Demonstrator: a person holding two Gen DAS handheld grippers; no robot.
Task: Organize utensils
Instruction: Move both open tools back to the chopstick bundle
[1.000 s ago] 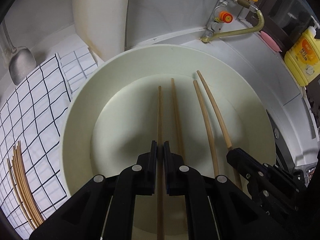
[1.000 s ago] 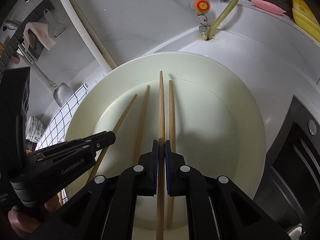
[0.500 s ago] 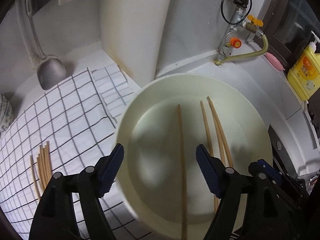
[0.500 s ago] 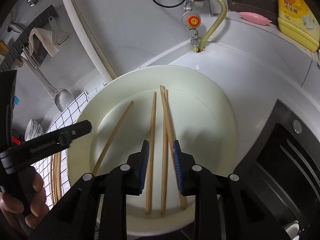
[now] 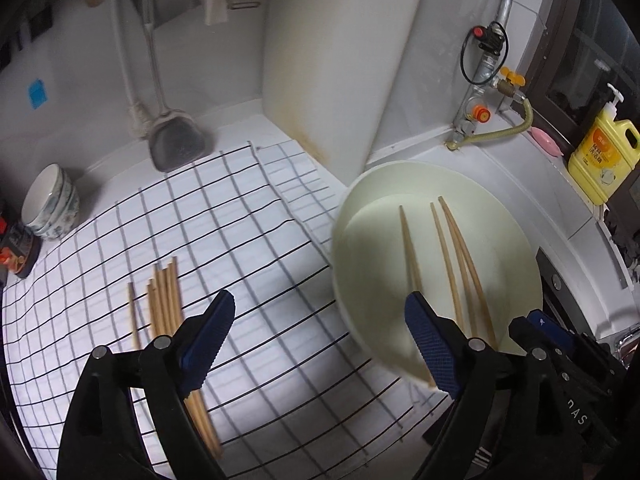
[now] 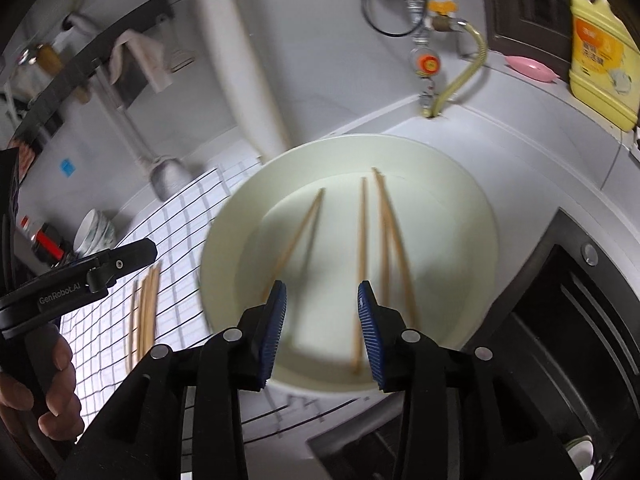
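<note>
A cream basin (image 5: 504, 220) (image 6: 472, 216) stands on the counter with several wooden chopsticks (image 5: 448, 256) (image 6: 382, 232) lying loose in it. A bundle of chopsticks (image 5: 164, 292) (image 6: 146, 300) lies on the black-and-white checked cloth (image 5: 240, 224) to the basin's left. My left gripper (image 5: 316, 340) is open and empty, raised above the cloth at the basin's left rim. My right gripper (image 6: 322, 316) is open and empty, above the basin's near edge. The left gripper also shows in the right wrist view (image 6: 100, 268).
A metal spatula (image 5: 176, 140) hangs at the back wall. Stacked bowls (image 5: 50, 202) stand at the far left. A white cutting board (image 5: 340, 60) leans behind the basin. A gas valve with hose (image 5: 484, 108) and a yellow detergent bottle (image 5: 604, 156) stand at the right.
Both grippers were shut on a chopstick over the basin. Both have opened, dropped their chopsticks into the basin and pulled back and up. The left view has swung towards the cloth.
</note>
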